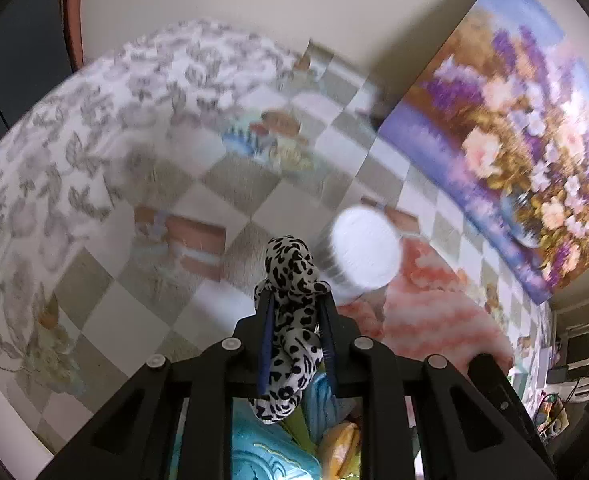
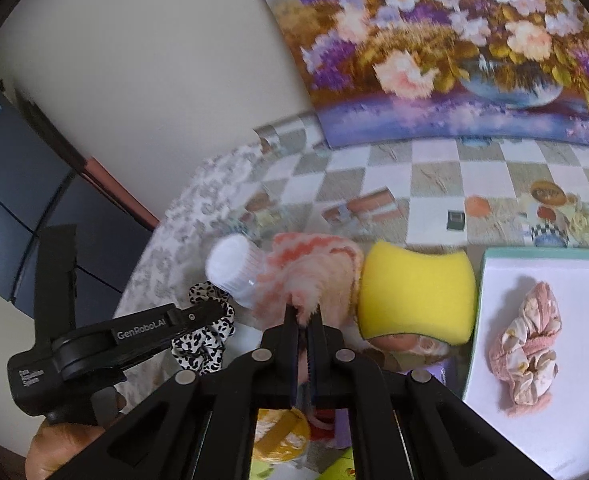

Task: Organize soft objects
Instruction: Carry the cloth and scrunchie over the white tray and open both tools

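Observation:
My left gripper (image 1: 294,300) is shut on a black-and-white leopard-print scrunchie (image 1: 290,268), which hangs between the blue pads above the checked tablecloth. From the right wrist view the same left gripper (image 2: 210,312) and scrunchie (image 2: 204,344) show at lower left, held by a hand. My right gripper (image 2: 304,314) is shut on the near edge of a pink-and-white fluffy cloth (image 2: 310,268), also in the left wrist view (image 1: 434,312). A white stack of cotton pads (image 2: 234,268) lies against the cloth's left side. A yellow sponge (image 2: 418,292) sits to its right.
A white tray with a teal rim (image 2: 574,264) at the right holds a pink floral scrunchie (image 2: 526,344). A flower painting (image 2: 454,40) leans on the wall behind the table. A small dark square (image 2: 455,220) lies on the checked cloth. Blue and yellow soft items lie below the grippers.

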{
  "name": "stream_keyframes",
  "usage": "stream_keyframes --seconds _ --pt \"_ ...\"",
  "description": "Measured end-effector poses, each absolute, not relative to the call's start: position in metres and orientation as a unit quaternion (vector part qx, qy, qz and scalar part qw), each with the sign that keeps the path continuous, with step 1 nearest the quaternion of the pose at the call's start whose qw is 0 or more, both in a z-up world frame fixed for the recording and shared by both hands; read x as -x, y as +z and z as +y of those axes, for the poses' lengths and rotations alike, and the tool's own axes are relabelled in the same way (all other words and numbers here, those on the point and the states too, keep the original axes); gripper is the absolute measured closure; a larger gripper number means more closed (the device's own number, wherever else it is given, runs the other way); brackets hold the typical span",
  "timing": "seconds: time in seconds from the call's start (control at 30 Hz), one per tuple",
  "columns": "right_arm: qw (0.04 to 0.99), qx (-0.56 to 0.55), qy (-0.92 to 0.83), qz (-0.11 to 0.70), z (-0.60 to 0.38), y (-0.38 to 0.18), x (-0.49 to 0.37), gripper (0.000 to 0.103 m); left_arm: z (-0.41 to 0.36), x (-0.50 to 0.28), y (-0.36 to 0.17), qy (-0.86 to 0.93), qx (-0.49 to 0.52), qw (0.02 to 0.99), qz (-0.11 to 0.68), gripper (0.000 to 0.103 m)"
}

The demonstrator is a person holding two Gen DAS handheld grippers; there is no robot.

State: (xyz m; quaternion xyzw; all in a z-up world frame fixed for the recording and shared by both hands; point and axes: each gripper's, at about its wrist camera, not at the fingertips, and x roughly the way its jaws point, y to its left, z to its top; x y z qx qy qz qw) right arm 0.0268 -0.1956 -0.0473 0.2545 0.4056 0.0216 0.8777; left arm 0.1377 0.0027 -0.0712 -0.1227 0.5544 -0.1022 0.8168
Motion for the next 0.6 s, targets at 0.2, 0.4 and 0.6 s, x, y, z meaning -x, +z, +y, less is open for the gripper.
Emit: stream_keyframes --seconds 0.2,0.4,0.6 --pt "0.892 -0.274 0.049 0.357 -0.201 -0.013 -0.013 0.1 -0.003 -0.131 -0.037 -0.113 0.116 0.842 0.514 0.081" --pt "0.913 -0.269 0.058 0.3 -0.204 0.029 0.01 0.1 -0.014 -0.117 -0.004 -0.131 0.102 0.865 0.474 0.081" --pt "0.931 -0.265 0.035 0.249 -0.22 0.061 0.038 0.1 -0.034 -0.101 0.024 -0.162 0.084 0.877 0.445 0.081"
